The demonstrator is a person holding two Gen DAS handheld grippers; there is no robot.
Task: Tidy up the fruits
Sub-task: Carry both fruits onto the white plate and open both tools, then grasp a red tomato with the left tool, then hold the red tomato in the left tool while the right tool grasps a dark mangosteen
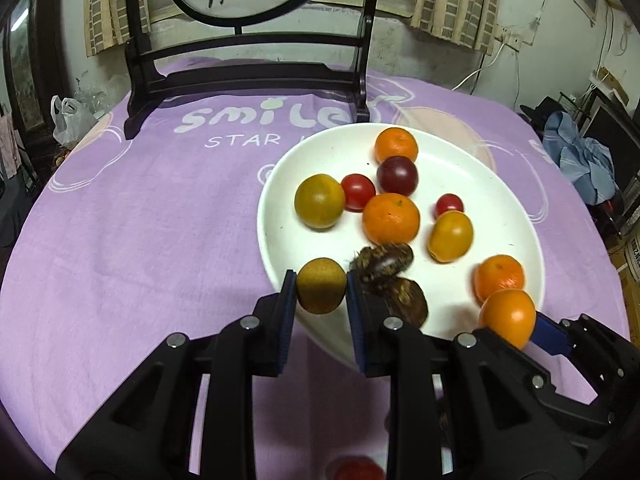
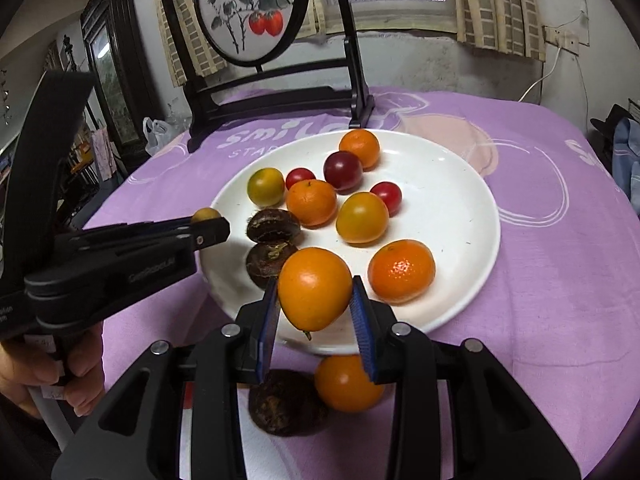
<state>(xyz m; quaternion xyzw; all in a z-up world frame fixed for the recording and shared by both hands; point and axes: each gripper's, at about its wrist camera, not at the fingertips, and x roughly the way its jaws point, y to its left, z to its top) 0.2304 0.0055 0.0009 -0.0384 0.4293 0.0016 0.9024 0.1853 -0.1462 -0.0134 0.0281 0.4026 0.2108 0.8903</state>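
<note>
Right wrist view: right gripper [image 2: 316,312] is clenched on an orange fruit [image 2: 315,288] over the near rim of the white plate [image 2: 460,184], and the left gripper [image 1: 321,292] is grasping a small yellow-green fruit [image 1: 321,290]. I'd lower each into a bare patch before letting go, so they don't roll off.

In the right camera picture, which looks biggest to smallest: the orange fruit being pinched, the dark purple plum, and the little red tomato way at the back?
1. Held orange fruit, though it is nearest the camera.
2. Purple plum.
3. Back red tomato.
</note>
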